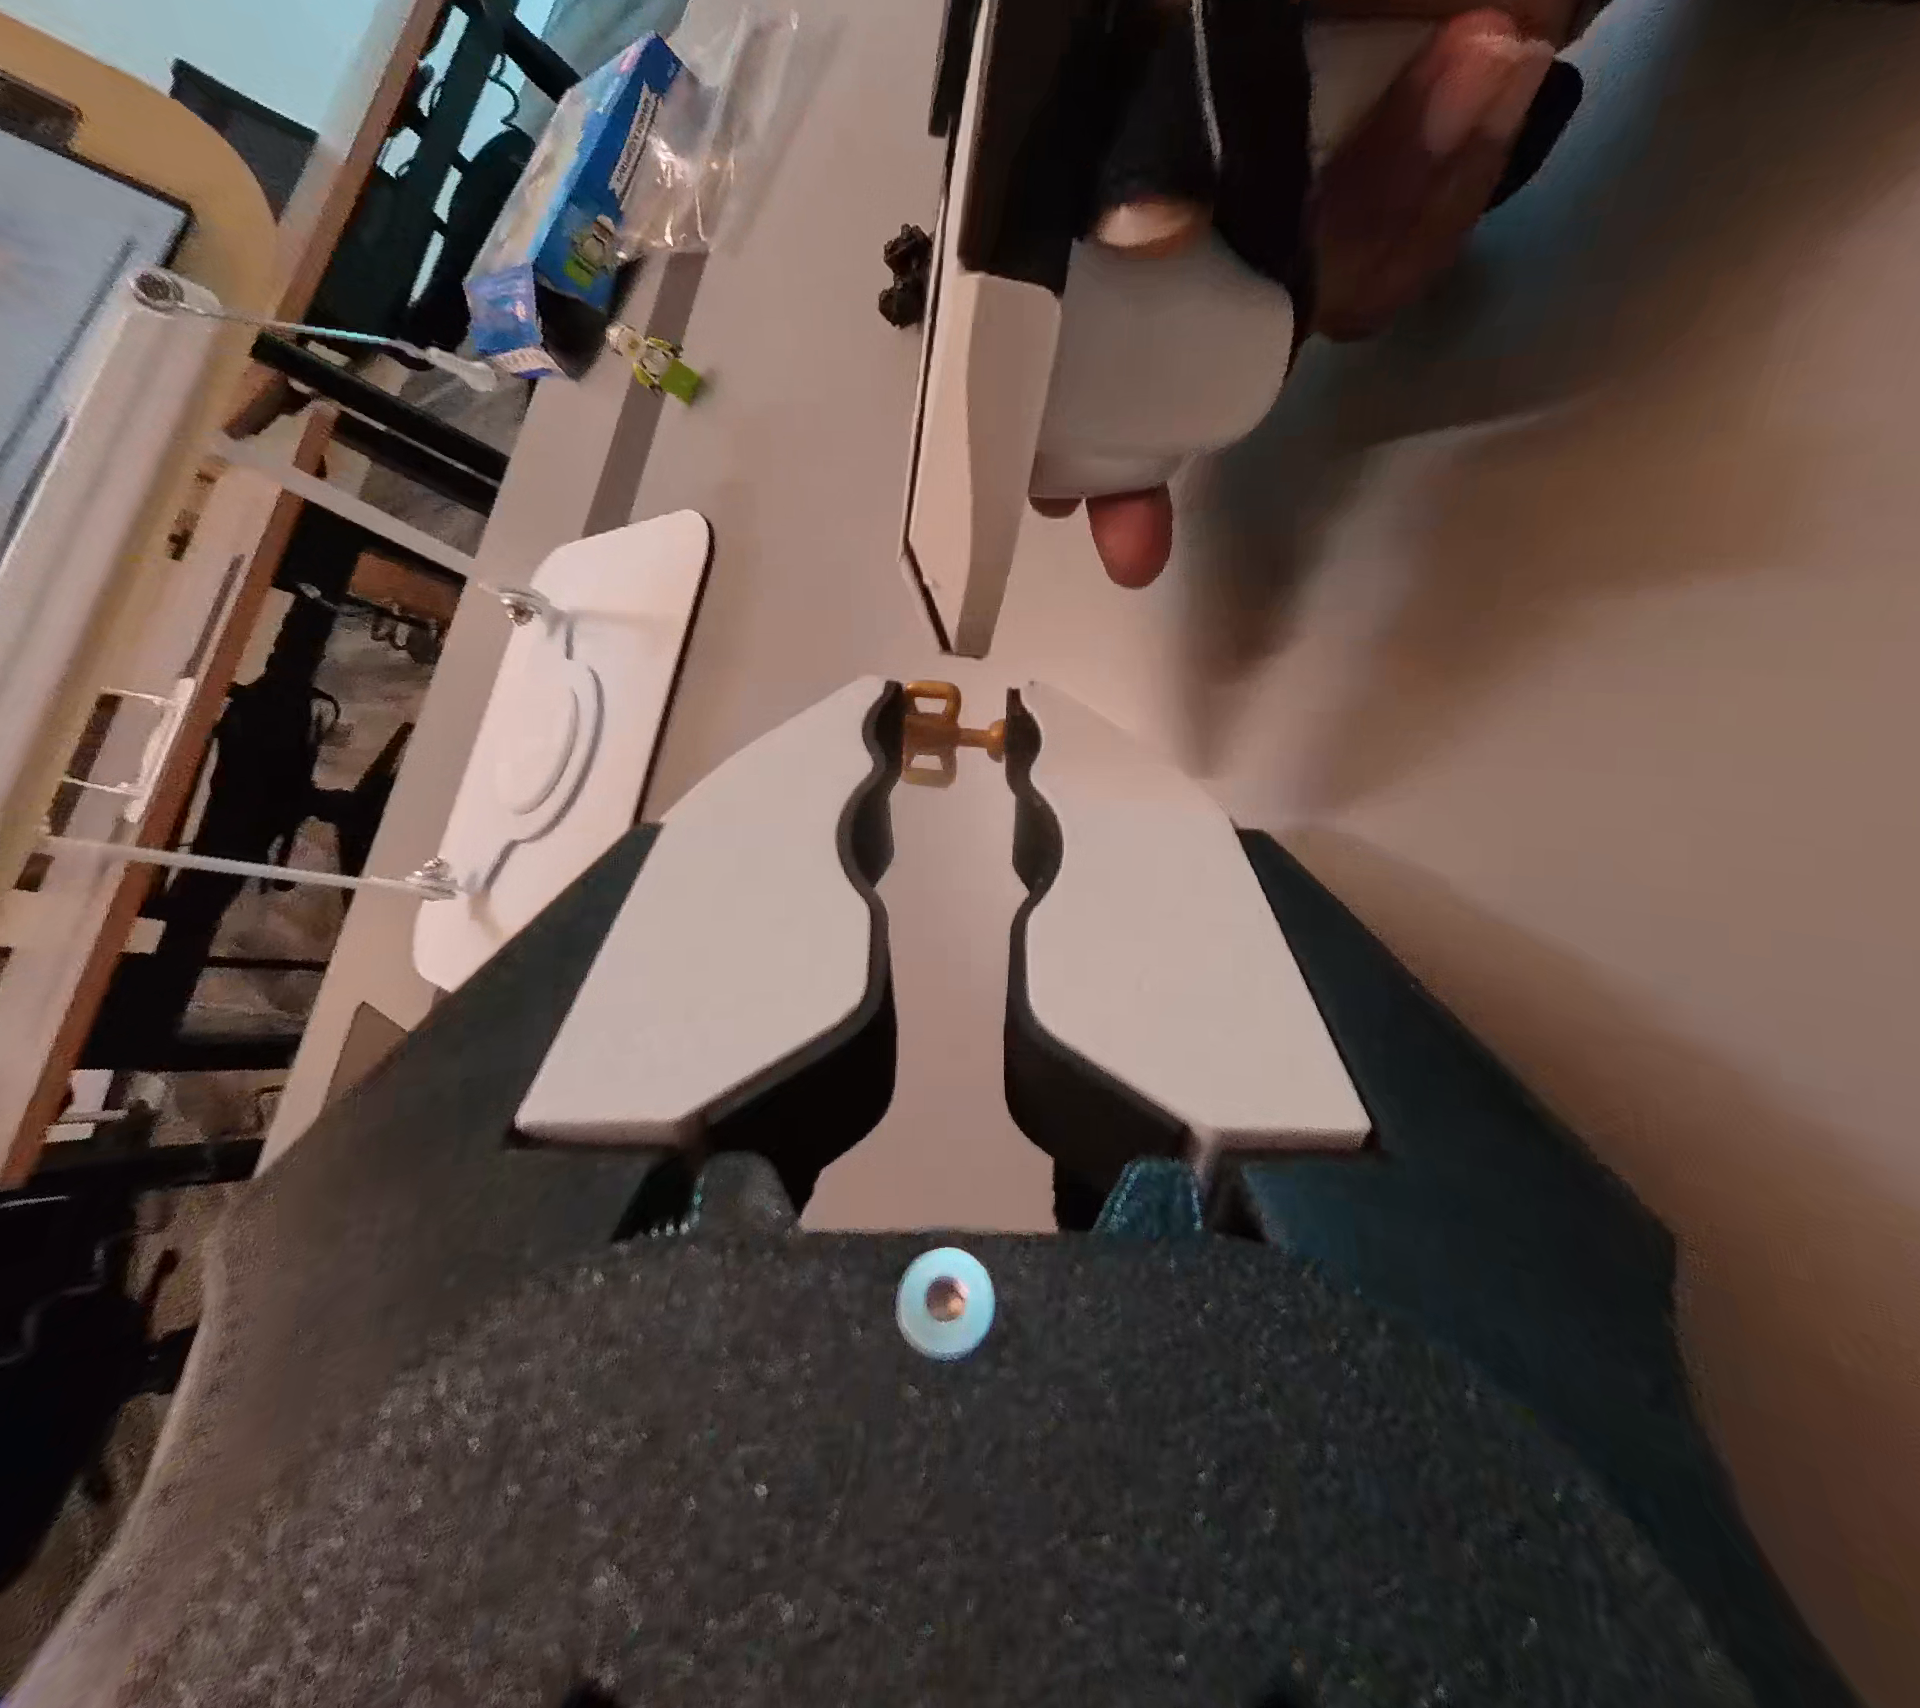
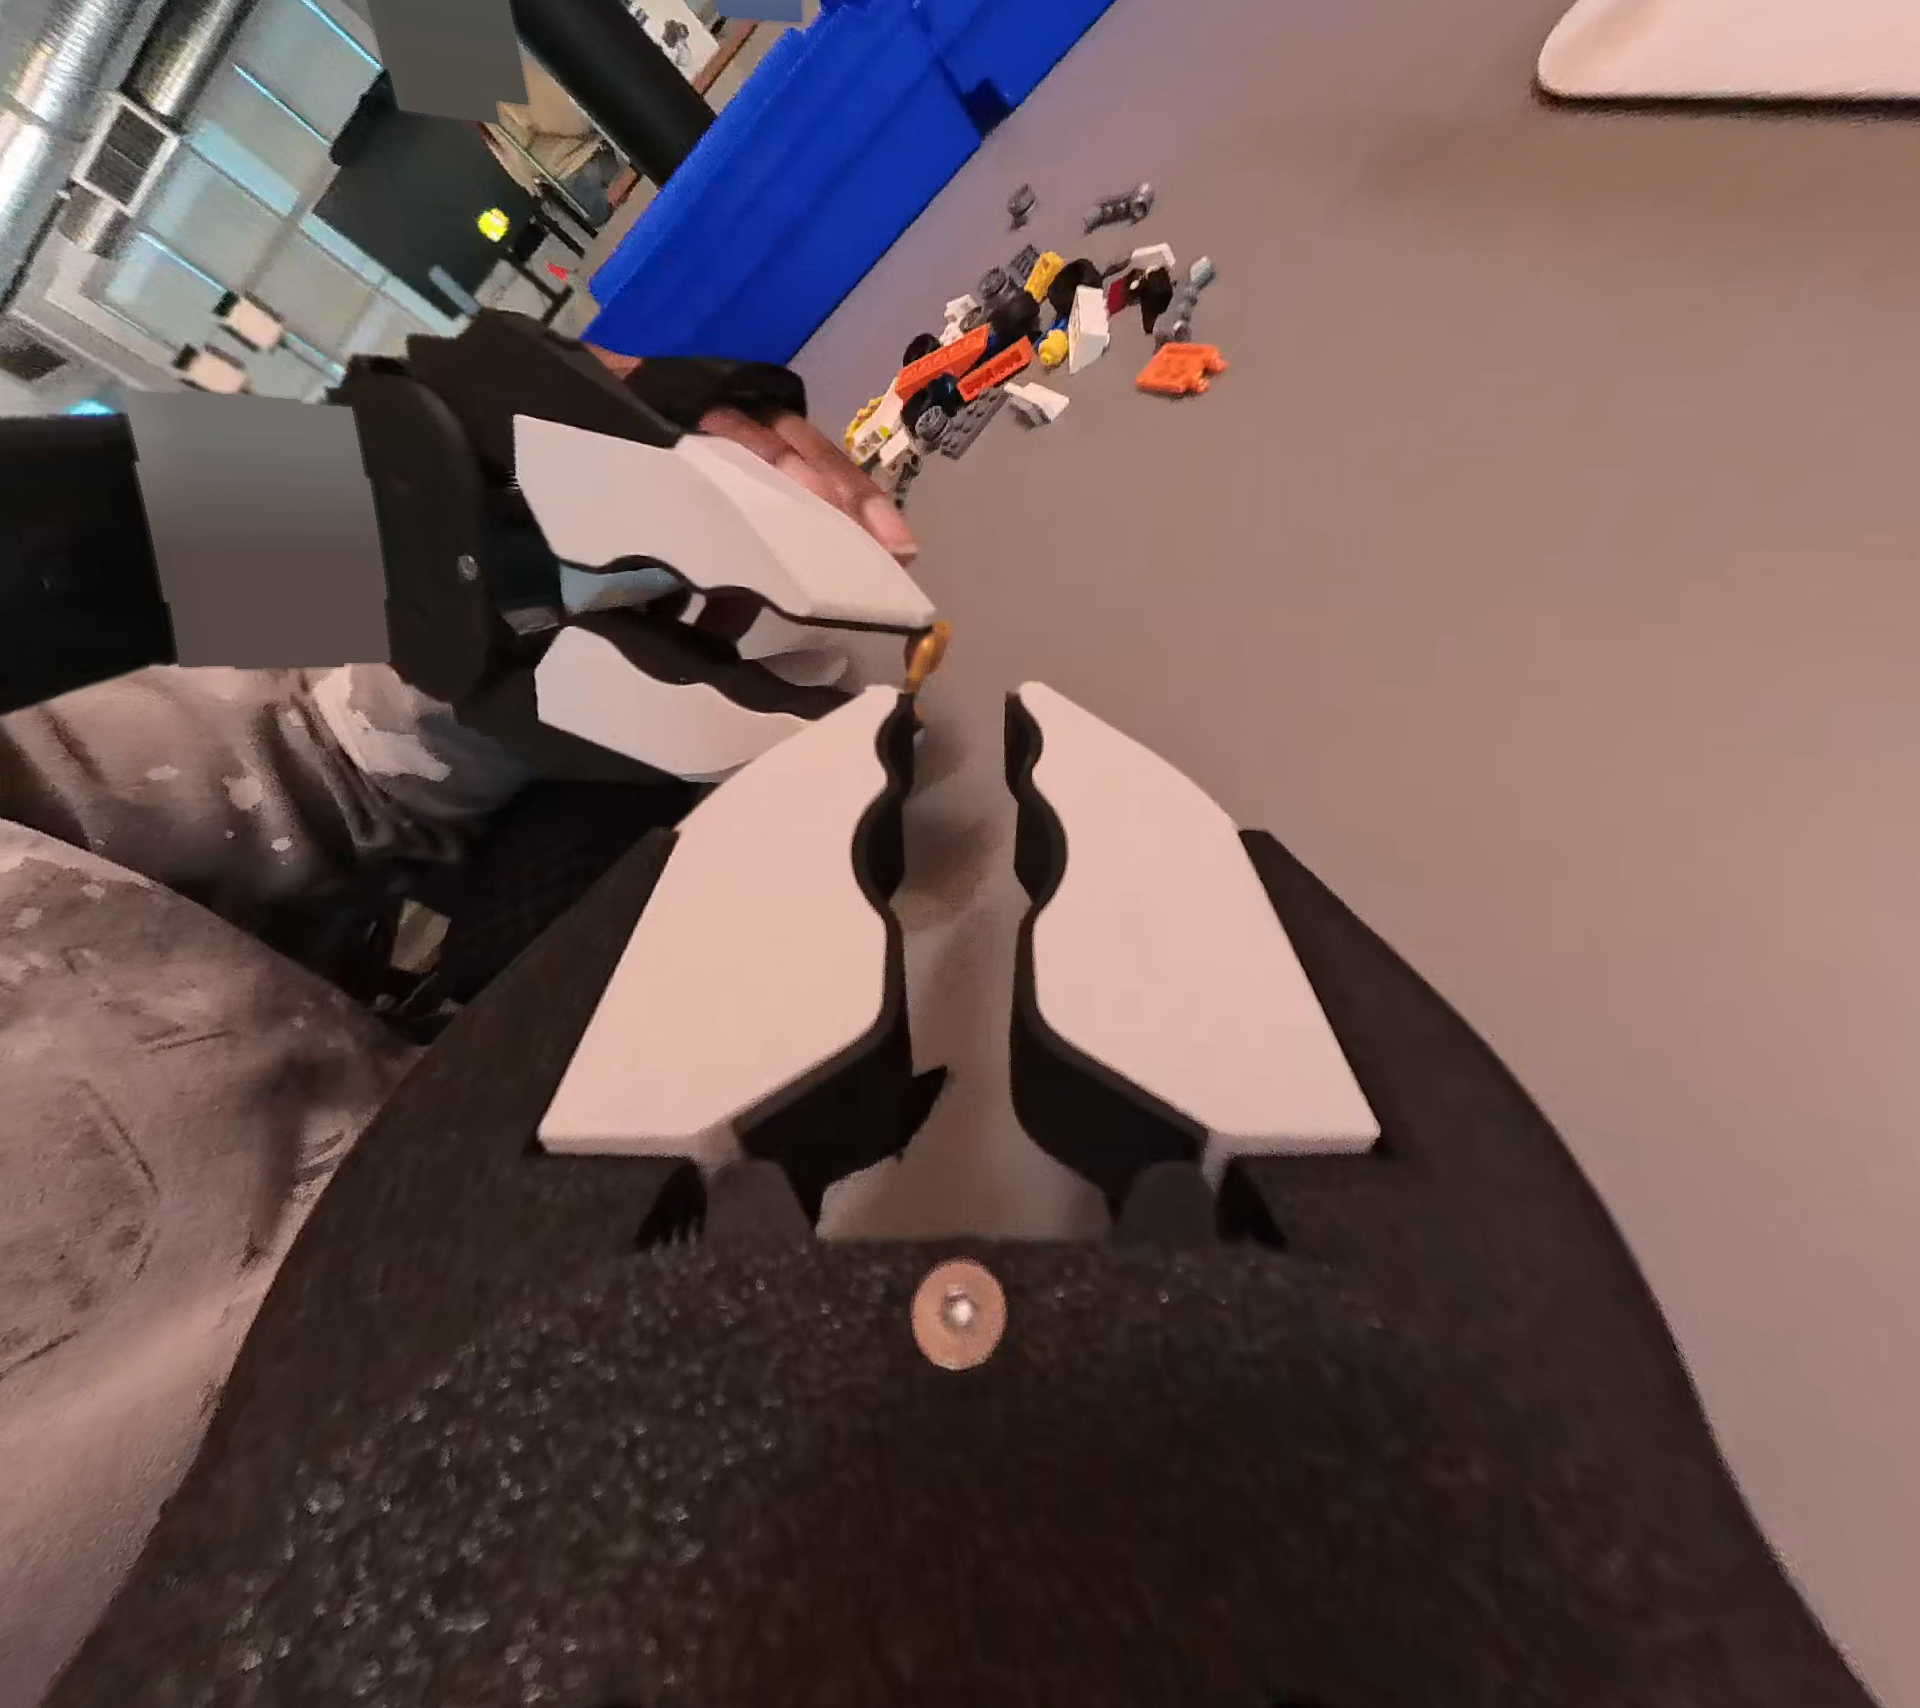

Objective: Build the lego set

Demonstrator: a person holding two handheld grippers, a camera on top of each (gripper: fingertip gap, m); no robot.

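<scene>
Lego set: build barely begun

Lego set, most parts loose: heap of unsorted bricks (image 2: 1039,349) on the grey surface (image 2: 1455,723), well apart from both tools. One small gold piece (image 1: 940,733) clamped at the tips of the left claw (image 1: 951,728), lifted off the surface. Right claw (image 2: 956,708) jaws apart, empty, tips just beside that piece. One minifigure (image 1: 655,359) looks assembled, lying near the blue box (image 1: 592,204) and clear bag (image 1: 717,131). Box carries printing; not transcribed. Judged: nearly everything left to assemble
</scene>
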